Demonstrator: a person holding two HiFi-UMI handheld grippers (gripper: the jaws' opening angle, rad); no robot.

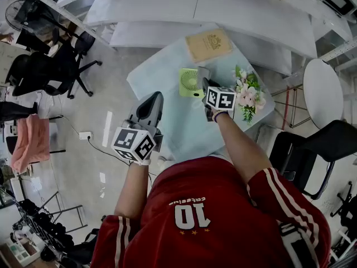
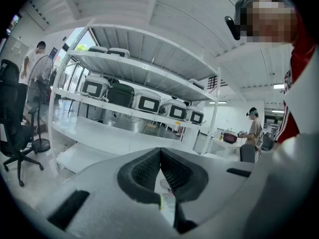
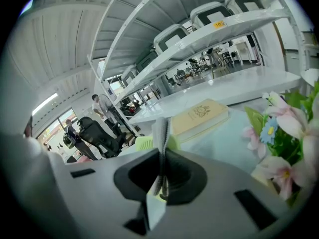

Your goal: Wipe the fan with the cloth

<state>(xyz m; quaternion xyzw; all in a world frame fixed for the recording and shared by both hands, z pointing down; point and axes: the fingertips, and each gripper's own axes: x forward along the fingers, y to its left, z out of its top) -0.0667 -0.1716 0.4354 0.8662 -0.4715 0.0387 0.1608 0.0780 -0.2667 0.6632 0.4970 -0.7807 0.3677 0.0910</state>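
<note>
My right claw (image 3: 162, 171) is clamped on the grey cloth (image 3: 160, 133), which stands up between its jaws just beside the green fan (image 1: 189, 82). The fan stands on the table (image 1: 178, 128), between the book (image 1: 208, 43) and the flowers (image 1: 248, 94). My left claw (image 2: 160, 158) is closed on nothing, off the table's left edge.
</note>
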